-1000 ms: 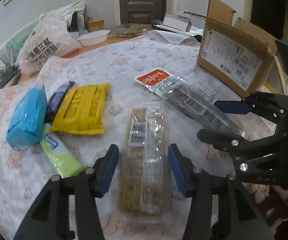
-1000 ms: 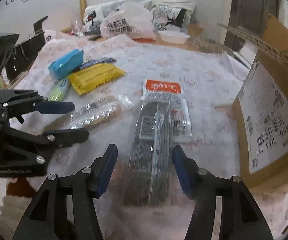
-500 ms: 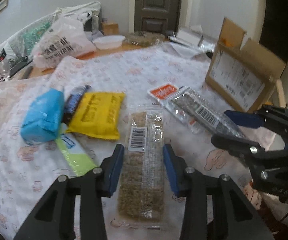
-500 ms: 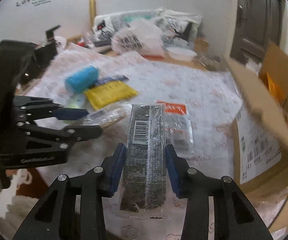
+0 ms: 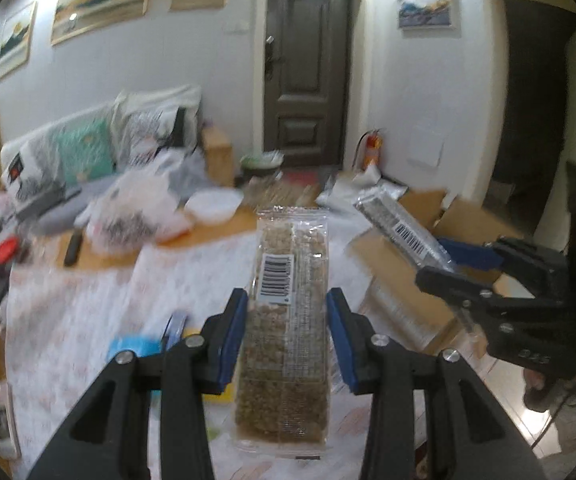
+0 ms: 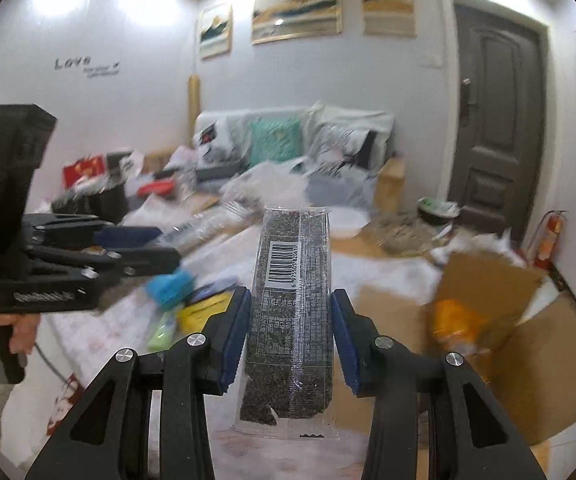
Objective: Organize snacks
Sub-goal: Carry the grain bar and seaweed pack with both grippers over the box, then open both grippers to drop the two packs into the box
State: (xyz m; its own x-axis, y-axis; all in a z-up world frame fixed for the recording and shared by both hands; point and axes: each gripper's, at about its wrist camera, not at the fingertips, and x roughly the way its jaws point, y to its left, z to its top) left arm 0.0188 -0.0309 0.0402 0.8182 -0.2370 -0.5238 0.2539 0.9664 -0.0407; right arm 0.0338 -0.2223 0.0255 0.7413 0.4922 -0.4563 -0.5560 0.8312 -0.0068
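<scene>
Lifted off tablecloth (image 5: pixel 88 304), crinkly clear packets (image 5: pixel 288 308)

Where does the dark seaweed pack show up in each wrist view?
Left wrist: seaweed pack at right of centre, sticking up-left out of the right gripper, above the cardboard box.
Right wrist: seaweed pack at centre, upright between the right gripper pads, barcode facing the camera.
Shared landmark: the dark door.
</scene>
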